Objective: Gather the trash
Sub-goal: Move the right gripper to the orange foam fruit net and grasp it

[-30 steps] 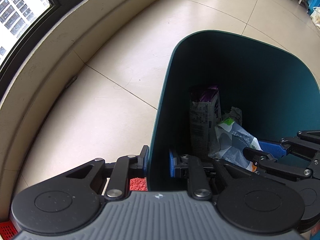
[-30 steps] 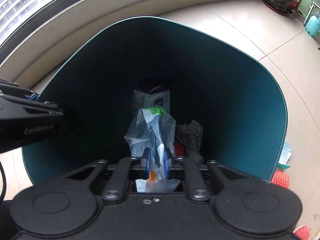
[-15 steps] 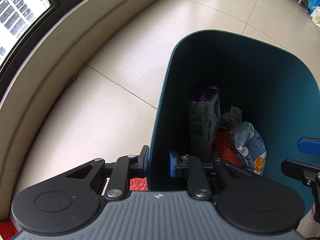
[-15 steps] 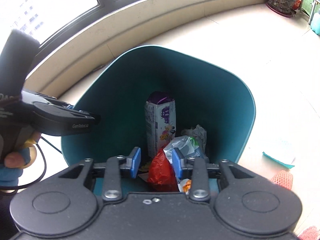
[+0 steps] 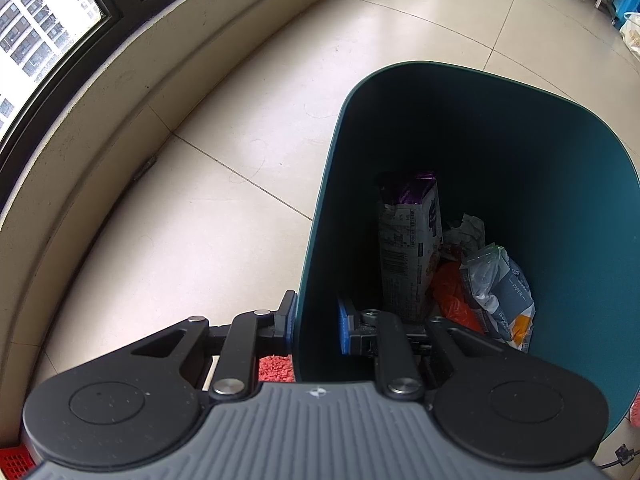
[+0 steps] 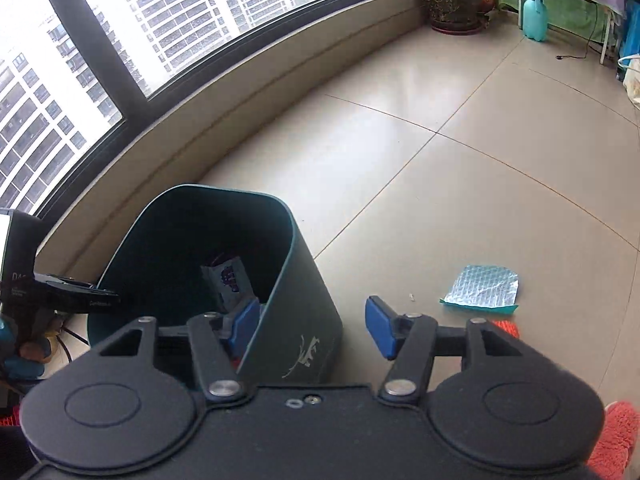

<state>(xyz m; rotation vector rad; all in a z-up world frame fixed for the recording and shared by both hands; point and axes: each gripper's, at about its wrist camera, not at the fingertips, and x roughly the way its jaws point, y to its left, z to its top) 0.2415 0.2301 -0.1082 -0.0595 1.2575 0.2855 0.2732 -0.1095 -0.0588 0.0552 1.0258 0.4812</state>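
A pale tiled floor [image 6: 460, 128] runs along a curved low wall under tall windows [image 6: 192, 12], with a potted plant [image 6: 454, 0] and a teal spray bottle [image 6: 535, 18] at the far end. Near the wall stands a dark teal bin [image 5: 500, 152]. The left gripper [image 5: 316, 326] is clamped on the bin's near rim — one blue pad outside the wall, the other inside.

Inside the bin a purple-topped carton [image 5: 410, 240] stands upright at the near side, with crumpled paper [image 5: 468, 230] behind it, a red wrapper [image 5: 454, 298] at its foot and a grey-and-white paper packet [image 5: 500, 292] leaning beside that.

The right gripper [image 6: 312, 324] hangs over the bin's right edge with its jaws opening; no piece of trash is between them, only the bin's rim and outer wall showing in the gap. On the floor to the right of the bin lies a flat silver foil wrapper [image 6: 482, 290] with a teal edge, well apart from the bin. A red mesh sleeve [image 6: 506, 328] shows just behind the right finger.
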